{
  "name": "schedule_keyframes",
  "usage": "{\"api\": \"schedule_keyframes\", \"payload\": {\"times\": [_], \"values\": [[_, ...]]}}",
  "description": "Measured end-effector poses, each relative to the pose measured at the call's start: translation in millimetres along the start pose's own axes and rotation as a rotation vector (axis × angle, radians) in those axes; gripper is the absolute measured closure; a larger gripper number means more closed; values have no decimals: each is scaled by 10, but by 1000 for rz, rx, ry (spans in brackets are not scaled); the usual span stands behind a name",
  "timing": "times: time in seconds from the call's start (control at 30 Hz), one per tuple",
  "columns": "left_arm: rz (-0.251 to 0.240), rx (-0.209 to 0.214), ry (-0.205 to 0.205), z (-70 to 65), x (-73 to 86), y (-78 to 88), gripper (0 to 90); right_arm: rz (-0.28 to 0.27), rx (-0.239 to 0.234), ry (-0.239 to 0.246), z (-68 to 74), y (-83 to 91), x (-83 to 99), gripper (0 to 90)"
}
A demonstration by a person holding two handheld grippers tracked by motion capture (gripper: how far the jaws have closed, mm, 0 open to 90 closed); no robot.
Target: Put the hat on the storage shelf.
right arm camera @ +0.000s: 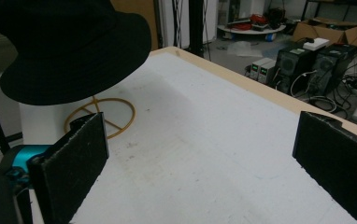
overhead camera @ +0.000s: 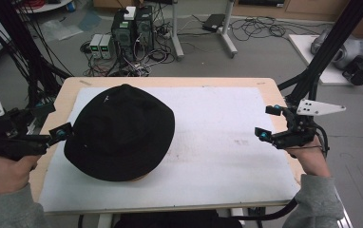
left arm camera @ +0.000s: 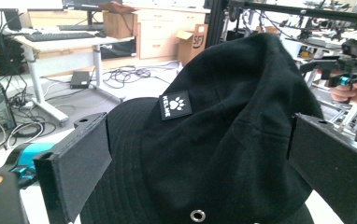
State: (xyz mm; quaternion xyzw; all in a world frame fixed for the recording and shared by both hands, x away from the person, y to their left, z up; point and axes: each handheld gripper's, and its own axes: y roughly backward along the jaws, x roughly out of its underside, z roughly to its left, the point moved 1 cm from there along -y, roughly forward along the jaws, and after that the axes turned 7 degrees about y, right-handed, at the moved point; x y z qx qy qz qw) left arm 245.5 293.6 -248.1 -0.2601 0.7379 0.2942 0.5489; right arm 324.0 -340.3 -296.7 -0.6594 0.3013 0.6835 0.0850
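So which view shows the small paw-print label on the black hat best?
The left gripper view: the label faces that camera up close on the hat, with its white paw print clear. In the high view it is a tiny pale fleck. The right gripper view shows the hat's brim and crown from the side.

Black hat (right arm camera: 69,46) hides most of its stand (right arm camera: 43,122); crown cut off at top.

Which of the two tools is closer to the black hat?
The left tool: it nearly meets the bucket hat's brim, while the right tool hangs far across the white mat.
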Motion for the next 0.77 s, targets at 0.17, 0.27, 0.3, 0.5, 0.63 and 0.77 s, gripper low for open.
{"api": "schedule_keyframes", "payload": {"times": [0.17, 0.27, 0.3, 0.5, 0.63, 0.77], "values": [[19, -37, 12, 53, 59, -27, 69, -18, 34, -1, -2, 27, -10, 27], [17, -48, 16, 86, 74, 2, 69, -43, 74, -8, -7, 52, -30, 27], [17, -57, 16, 100, 79, 19, 69, -58, 86, -5, -11, 65, -38, 27], [7, -81, 36, 178, 110, 78, 69, -103, 121, -15, 13, 133, -79, 27], [3, -76, 28, 185, 119, 63, 69, -99, 121, -17, 21, 129, -80, 27], [7, -104, 19, 178, 121, 39, 68, -97, 119, -13, 20, 113, -80, 27]]}}
